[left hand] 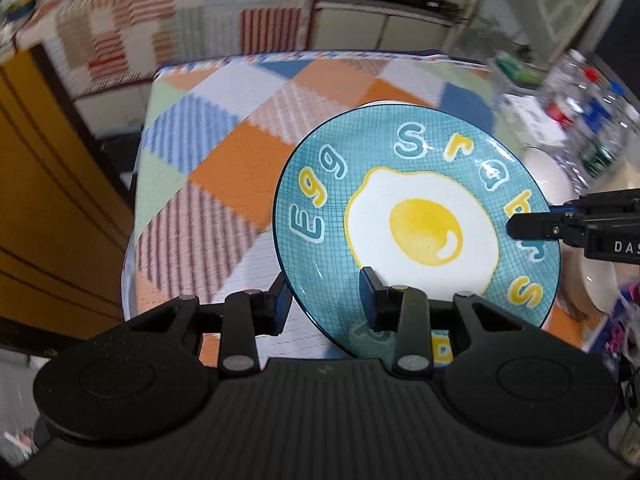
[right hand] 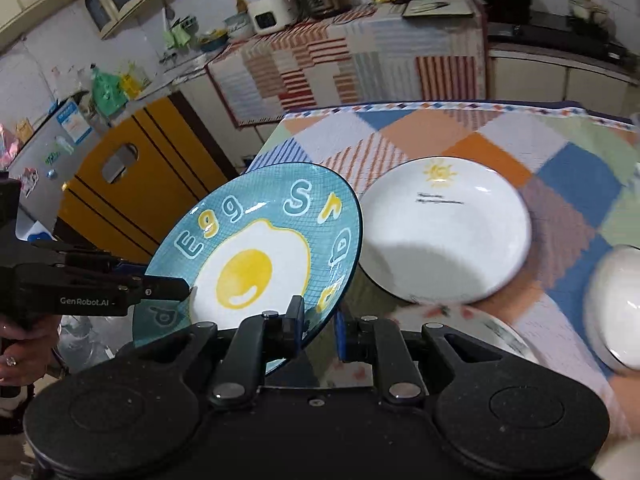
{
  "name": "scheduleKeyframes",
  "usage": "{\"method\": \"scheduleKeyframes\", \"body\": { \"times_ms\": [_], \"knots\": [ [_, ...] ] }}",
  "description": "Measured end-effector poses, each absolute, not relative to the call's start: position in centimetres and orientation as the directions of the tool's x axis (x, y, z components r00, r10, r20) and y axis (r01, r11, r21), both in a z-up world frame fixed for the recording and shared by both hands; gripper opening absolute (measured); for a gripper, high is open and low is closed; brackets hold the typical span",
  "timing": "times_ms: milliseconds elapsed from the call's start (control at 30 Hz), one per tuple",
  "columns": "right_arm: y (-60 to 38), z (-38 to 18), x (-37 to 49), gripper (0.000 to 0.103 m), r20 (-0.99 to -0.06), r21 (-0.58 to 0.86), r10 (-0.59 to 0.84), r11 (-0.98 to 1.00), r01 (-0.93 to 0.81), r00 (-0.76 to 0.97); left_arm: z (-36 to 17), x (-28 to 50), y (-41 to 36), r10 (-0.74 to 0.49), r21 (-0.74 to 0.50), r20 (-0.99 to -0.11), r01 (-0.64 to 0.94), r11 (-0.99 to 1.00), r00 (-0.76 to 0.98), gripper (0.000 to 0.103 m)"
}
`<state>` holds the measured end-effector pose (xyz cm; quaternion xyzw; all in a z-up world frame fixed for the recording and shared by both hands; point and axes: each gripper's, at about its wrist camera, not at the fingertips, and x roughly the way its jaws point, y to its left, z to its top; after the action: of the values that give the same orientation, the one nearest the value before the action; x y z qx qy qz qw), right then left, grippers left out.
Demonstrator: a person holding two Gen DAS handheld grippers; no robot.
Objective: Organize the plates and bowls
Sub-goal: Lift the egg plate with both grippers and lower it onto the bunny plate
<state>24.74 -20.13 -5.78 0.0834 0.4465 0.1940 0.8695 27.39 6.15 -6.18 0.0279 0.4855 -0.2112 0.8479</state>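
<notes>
**Egg plate held off the table by both grippers**

The blue egg plate (left hand: 416, 220) is tilted above the checked tablecloth (left hand: 224, 168), and both tools have it. The left gripper (left hand: 324, 302) has its fingers either side of the plate's near rim, clamped on it. The right gripper (right hand: 318, 326) pinches the opposite edge. Just beside the egg plate, a white plate (right hand: 446, 236) with a sun drawing lies flat on the cloth. Beyond that plate, at the edge of view, a white bowl (right hand: 618, 312), blurred.
</notes>
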Motion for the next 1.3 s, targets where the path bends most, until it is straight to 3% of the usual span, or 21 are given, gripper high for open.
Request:
{"method": "scheduleKeyframes", "body": {
  "times_ms": [500, 1300],
  "knots": [
    [-27.4, -2.5, 14.5, 0.02, -0.725, 0.256, 0.294, 0.955, -0.153, 0.623, -4.9, 22.2, -2.0, -0.424, -0.18, -0.821, 0.53, 0.828, 0.383, 0.034],
    [-32.3, -12.6, 17.0, 0.02, -0.782, 0.321, 0.255, 0.947, 0.017, 0.569, -13.8, 24.5, -7.1, -0.378, -0.175, -0.882, 0.548, 0.818, 0.282, 0.035]
  ]
}}
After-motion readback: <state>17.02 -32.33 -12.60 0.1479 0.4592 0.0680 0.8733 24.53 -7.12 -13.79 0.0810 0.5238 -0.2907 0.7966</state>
